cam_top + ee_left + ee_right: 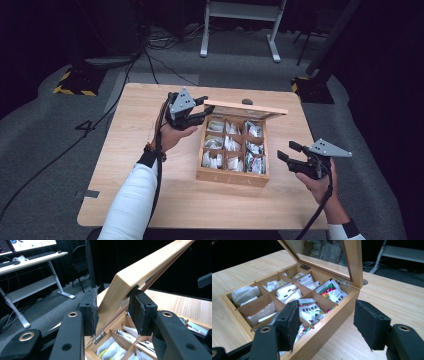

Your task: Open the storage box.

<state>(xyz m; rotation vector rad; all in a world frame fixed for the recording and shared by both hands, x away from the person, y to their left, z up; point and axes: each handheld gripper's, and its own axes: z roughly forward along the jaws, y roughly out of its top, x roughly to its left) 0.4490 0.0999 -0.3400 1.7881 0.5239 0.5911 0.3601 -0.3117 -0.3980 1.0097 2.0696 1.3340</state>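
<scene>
Lid [140, 272] edge pinched by left tool [112, 312]; right tool [329, 325] gapes beside box [332, 322].

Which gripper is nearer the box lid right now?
Left. The left gripper has its jaws closed on the raised wooden lid at its left corner. The right gripper hangs open beside the box's right wall, apart from the lid.

The tea box [232, 176] is pale, smooth wood with a matt finish; its lid [140, 275] is a frame of the same wood around a glossy clear pane, hung on small metal hinges [344, 283]. The sachets [331, 292] inside look like paper and shiny printed foil. The worktop [145, 200] is light wood-grain, smooth. The left gripper [112, 312] is matt black plastic with rough, foam-like pads [136, 312] and brass-coloured rivets.
</scene>
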